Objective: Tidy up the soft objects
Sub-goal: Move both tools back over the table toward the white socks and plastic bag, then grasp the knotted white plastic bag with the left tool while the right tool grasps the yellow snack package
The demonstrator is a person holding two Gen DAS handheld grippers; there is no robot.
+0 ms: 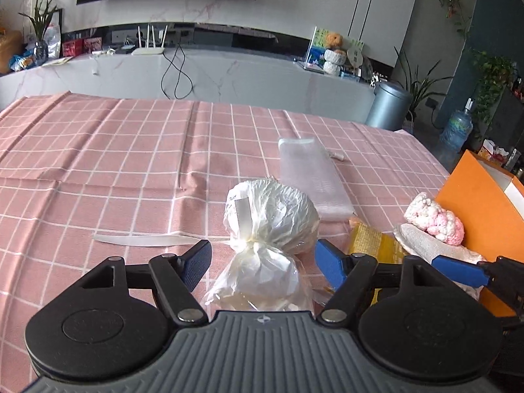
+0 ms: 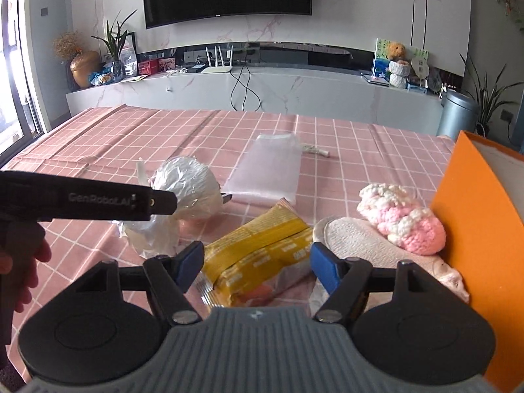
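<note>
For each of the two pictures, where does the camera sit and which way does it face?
Left wrist: sits on the left hand-held gripper, faces forward over the table toward the TV wall; open fingers straddle the tied white bag; a blue finger of the right hand-held gripper enters at right.
Right wrist: sits on the right hand-held gripper, same facing; open fingers flank the yellow packet; the left tool's body and the person's hand show at left.
Shared: bag, packet, pink yarn, orange box.

"GenRobot.AI" on left tool (image 2: 78, 200) body; other print too small to read.
</note>
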